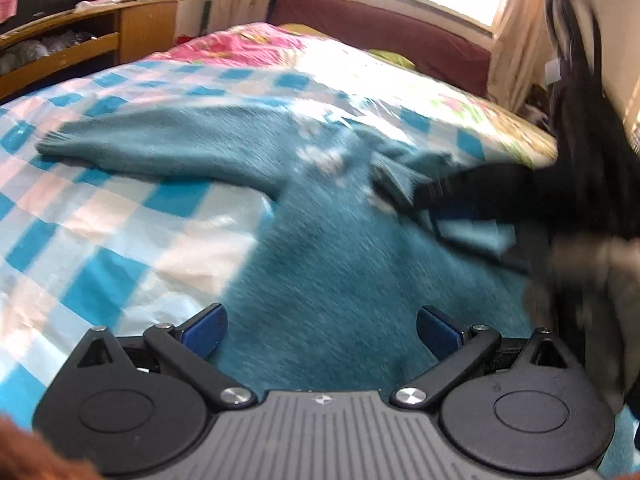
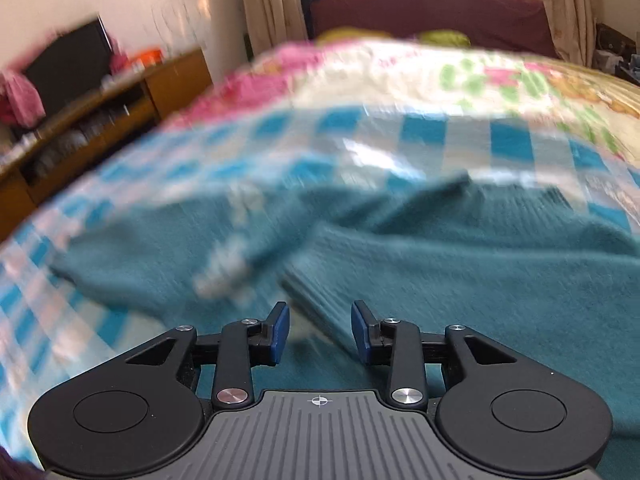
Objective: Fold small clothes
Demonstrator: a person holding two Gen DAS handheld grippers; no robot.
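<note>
A small teal knit sweater lies on the checked bed cover, one sleeve stretched out to the left. My left gripper is wide open and empty, just above the sweater's body. The right gripper shows blurred at the right of the left wrist view, its fingers over the sweater's folded right sleeve cuff. In the right wrist view the right gripper is open with a narrower gap, above the sweater with the ribbed cuff just ahead of its fingertips. Both views are motion-blurred.
The bed carries a blue-and-white checked cover and a floral quilt farther back. A wooden shelf unit stands left of the bed. A maroon headboard and a bright window lie beyond.
</note>
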